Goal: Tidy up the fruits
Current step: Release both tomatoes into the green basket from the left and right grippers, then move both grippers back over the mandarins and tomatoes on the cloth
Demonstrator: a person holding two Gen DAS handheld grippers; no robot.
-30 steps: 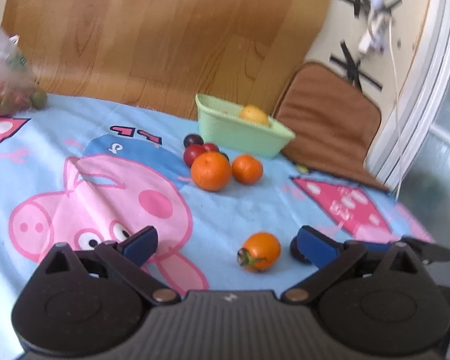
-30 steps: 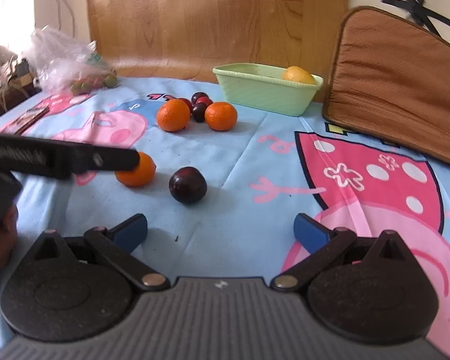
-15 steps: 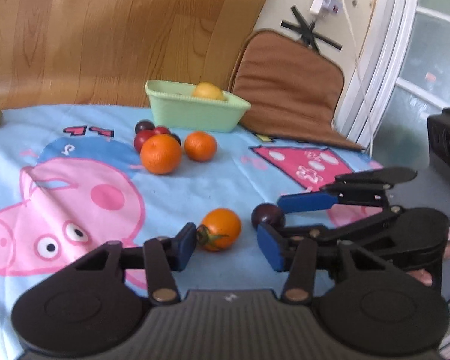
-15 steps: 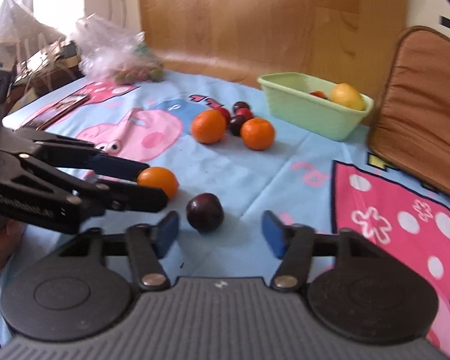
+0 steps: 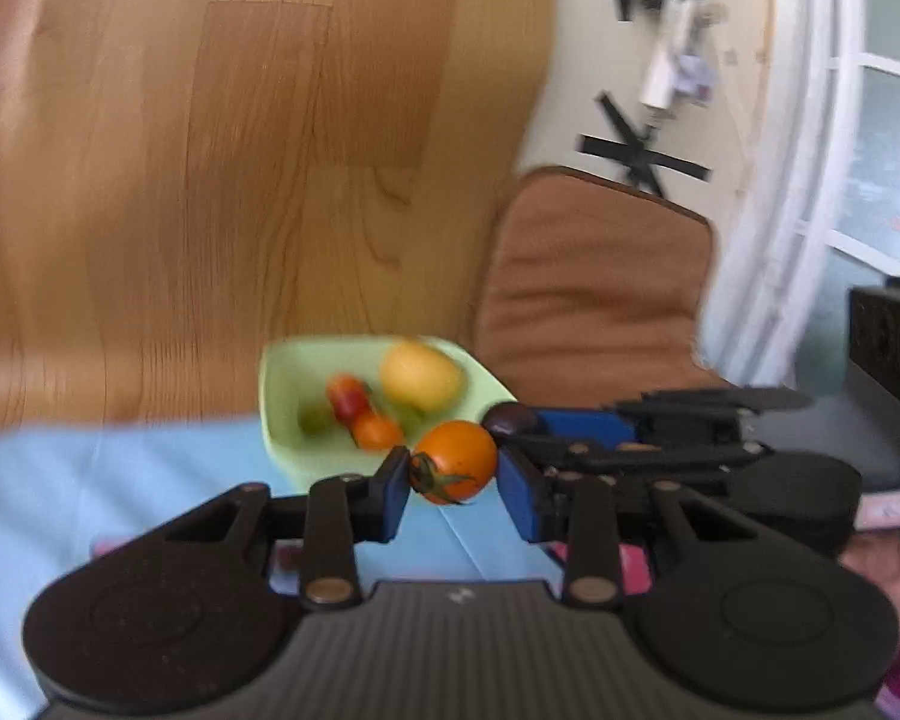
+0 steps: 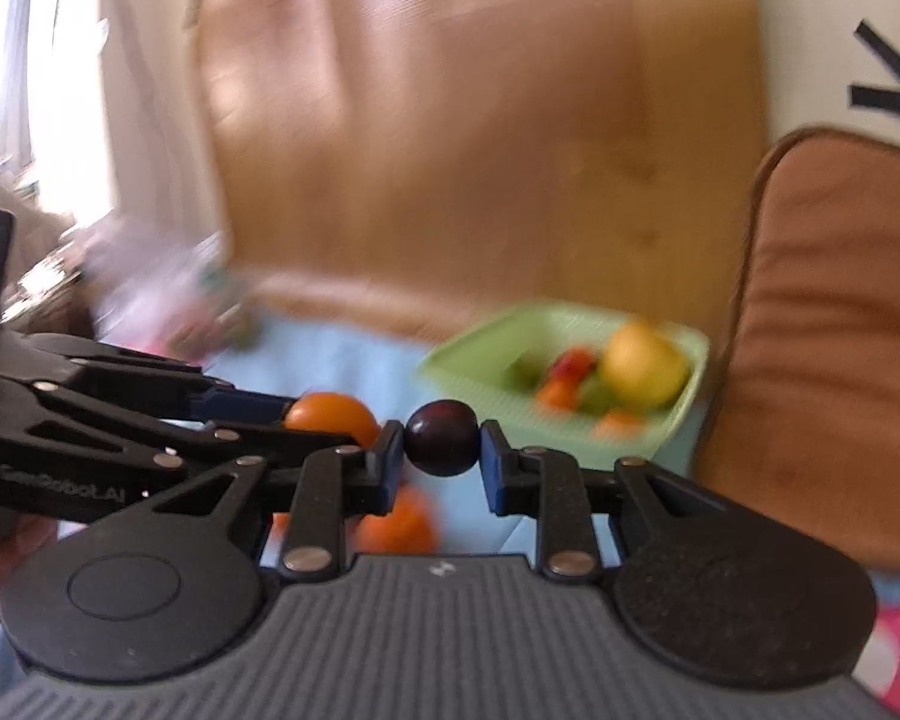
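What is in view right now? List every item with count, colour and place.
orange tomato: one, orange with green stem, between the left gripper's pads
plum: one, dark purple, between the right gripper's pads
basket: one, pale green, ahead, holding blurred yellow, red, orange and green fruit
oranges: blurred, count unclear, on the cloth below
cloth: one, light blue
cushion: one, brown, right
left gripper: closing on the tomato
right gripper: closing on the plum

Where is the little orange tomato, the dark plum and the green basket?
orange tomato [image 5: 457, 457], left wrist view, on its round front, beside the green stem.
dark plum [image 6: 443, 445], right wrist view, on the middle of its shiny skin.
green basket [image 6: 450, 367], right wrist view, on its near left rim.
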